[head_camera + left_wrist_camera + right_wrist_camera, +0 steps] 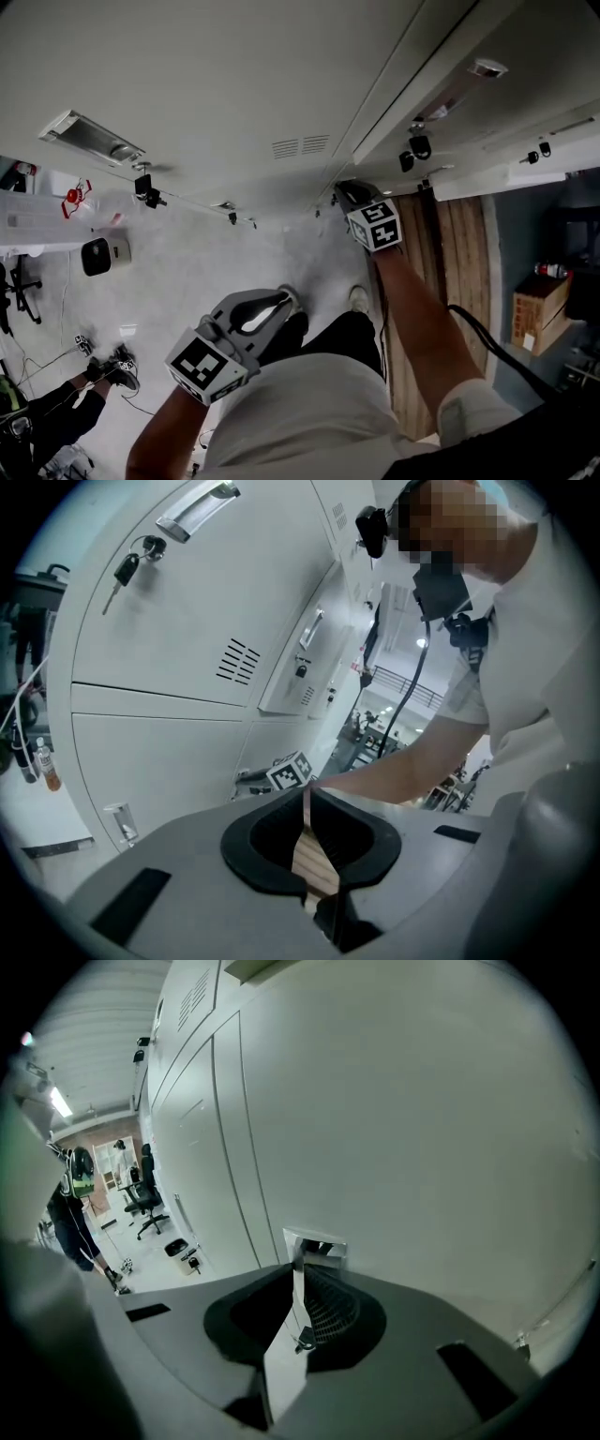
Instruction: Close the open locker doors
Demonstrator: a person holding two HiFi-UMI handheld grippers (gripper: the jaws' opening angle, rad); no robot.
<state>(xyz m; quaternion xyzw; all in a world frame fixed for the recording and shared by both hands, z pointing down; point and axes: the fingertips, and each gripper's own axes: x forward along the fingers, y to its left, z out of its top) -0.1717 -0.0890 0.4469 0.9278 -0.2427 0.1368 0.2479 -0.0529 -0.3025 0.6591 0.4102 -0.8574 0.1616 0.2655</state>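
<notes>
Item 1, left gripper: jaws pressed together, nothing btwn them. It is held low and back from the locker row, prob. idle while the other hand works. Item 2, keys: hanging from an upper door's lock beside its handle; that door sits flush w/ the row. Item 3, open locker door: further along the row, ajar, free edge swung out from the fronts. Long axis upright, hinge line vertical, front face turned obliquely outward. Item 4, right gripper: jaws closed tip to tip, pinching nothing. It is aimed at a recessed metal handle on a door face, just beside it, contact unclear. Closed tips prob. serve as a blunt pusher, since shutting needs a shove, not a grip.
</notes>
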